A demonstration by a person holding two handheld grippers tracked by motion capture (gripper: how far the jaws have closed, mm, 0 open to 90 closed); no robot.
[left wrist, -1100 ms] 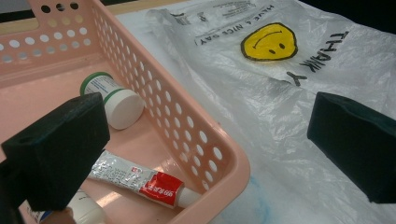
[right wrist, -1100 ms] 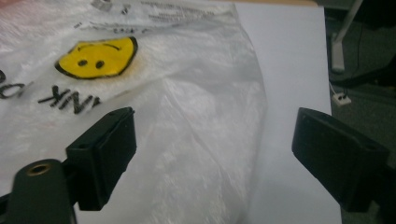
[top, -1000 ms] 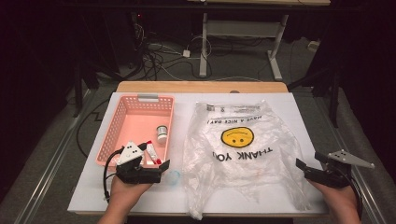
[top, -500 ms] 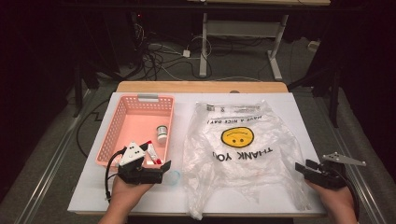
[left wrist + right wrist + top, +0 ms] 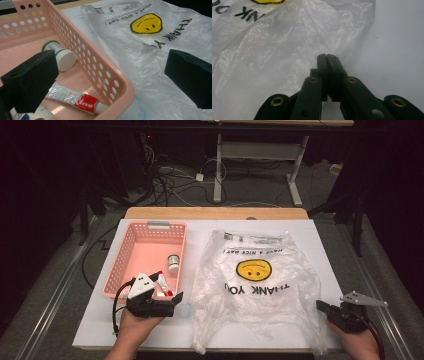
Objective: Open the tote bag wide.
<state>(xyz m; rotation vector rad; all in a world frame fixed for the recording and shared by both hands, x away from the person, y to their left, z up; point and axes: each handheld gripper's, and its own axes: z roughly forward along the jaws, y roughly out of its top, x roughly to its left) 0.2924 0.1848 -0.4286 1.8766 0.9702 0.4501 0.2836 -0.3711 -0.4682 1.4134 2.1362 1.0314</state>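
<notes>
Lying flat on the white bench [image 5: 150, 340] just right of the pink basket [image 5: 122, 262], the plastic bag [image 5: 255, 295] looks thin, limp and slippery; best pinched at its edge. The right gripper [image 5: 327, 57] has just been closing, its fingers now together at the bag's near-right corner, film apparently between. The left gripper [image 5: 176, 300] hovers level by the basket's near corner, fingers apart.

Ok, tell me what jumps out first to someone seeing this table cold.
The clear plastic bag with its yellow smiley face sprawls across the middle of the white table. Left of it sits a pink basket holding a small bottle and a tube. The right gripper, jaws shut, sits at the bag's near right edge.
</notes>
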